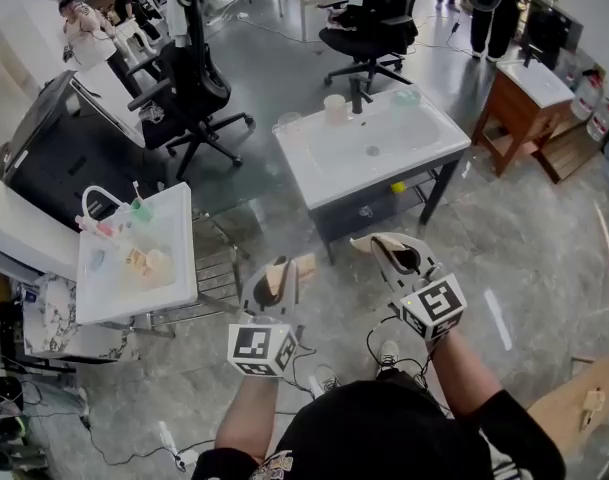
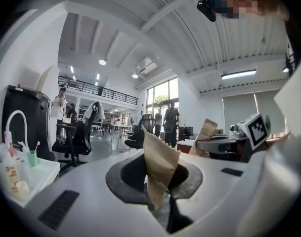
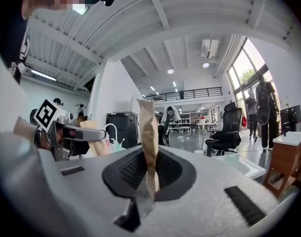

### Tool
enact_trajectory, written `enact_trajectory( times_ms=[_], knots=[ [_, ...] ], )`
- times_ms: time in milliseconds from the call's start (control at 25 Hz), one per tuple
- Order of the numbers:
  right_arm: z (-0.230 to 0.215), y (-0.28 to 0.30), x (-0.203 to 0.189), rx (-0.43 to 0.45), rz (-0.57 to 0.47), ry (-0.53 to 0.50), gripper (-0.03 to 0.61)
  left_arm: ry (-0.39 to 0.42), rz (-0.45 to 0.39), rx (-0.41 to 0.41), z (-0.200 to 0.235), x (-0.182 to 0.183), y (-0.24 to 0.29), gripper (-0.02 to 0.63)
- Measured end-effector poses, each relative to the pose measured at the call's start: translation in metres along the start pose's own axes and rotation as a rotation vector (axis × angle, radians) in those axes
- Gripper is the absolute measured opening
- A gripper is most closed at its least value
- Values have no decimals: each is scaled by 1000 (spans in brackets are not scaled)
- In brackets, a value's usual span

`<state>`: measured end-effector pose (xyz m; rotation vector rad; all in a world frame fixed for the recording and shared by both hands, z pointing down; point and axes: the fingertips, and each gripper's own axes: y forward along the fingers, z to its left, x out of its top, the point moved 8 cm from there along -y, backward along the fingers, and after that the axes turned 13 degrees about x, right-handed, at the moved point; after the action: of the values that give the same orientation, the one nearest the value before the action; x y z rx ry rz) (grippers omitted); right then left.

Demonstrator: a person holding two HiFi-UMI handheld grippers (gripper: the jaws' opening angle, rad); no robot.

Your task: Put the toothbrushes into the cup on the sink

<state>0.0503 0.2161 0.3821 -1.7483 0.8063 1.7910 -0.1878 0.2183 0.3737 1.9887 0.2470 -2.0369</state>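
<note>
Left tongs (image 1: 278,271) and right tongs (image 1: 392,250) both closed, empty — toothbrushes (image 1: 136,194), seemingly, well apart leftward.

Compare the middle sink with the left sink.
The middle sink has a dark faucet; the left sink a white arched faucet. The middle sink is nearly bare, with a pale cup at its back rim; the left sink is crowded with bottles and a green cup. Both are white and rectangular.
</note>
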Motion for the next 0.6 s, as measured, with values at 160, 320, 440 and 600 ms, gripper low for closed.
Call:
enact_trajectory(
  times_ms=[160, 320, 440, 600],
  knots=[
    [-7, -5, 1, 3, -13, 6, 32, 3, -3, 6, -7, 1, 2, 46],
    [-20, -11, 2, 12, -23, 7, 32, 4, -7, 14, -21, 3, 10, 46],
    [-30, -17, 4, 25, -30, 4, 32, 8, -13, 22, -32, 6, 14, 46],
    [-48, -26, 5, 36, -48, 0, 32, 17, -21, 36, -48, 7, 23, 46]
  ],
)
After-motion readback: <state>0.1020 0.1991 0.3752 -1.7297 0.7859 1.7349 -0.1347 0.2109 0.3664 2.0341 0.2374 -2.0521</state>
